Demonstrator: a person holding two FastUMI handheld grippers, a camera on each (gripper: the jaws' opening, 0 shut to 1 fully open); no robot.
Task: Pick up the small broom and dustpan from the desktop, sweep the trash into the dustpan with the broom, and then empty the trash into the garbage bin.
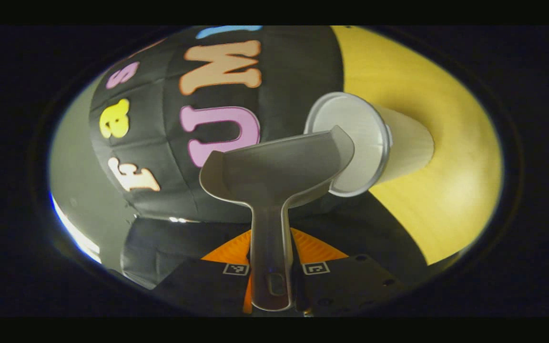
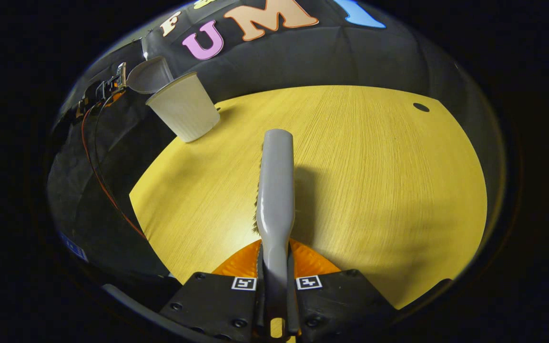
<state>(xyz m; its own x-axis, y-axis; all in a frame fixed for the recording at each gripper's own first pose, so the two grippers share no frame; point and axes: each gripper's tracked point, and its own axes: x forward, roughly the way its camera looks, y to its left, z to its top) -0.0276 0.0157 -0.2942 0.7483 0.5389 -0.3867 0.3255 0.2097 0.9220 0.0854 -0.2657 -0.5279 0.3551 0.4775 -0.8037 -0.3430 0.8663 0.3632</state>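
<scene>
The dustpan (image 1: 279, 166) is gripped by its handle in the left gripper (image 1: 273, 271), its lip tipped at the rim of the garbage bin (image 1: 379, 143) near the table's (image 2: 374, 166) far left edge. The broom (image 2: 275, 190) is clamped in the right gripper (image 2: 274, 286) above open tabletop.

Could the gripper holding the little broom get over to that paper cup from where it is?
Probably yes. The right gripper is shut on the broom, and bare table lies between it and the cup. But the dustpan, held by the left gripper, already sits at the cup's mouth.
</scene>
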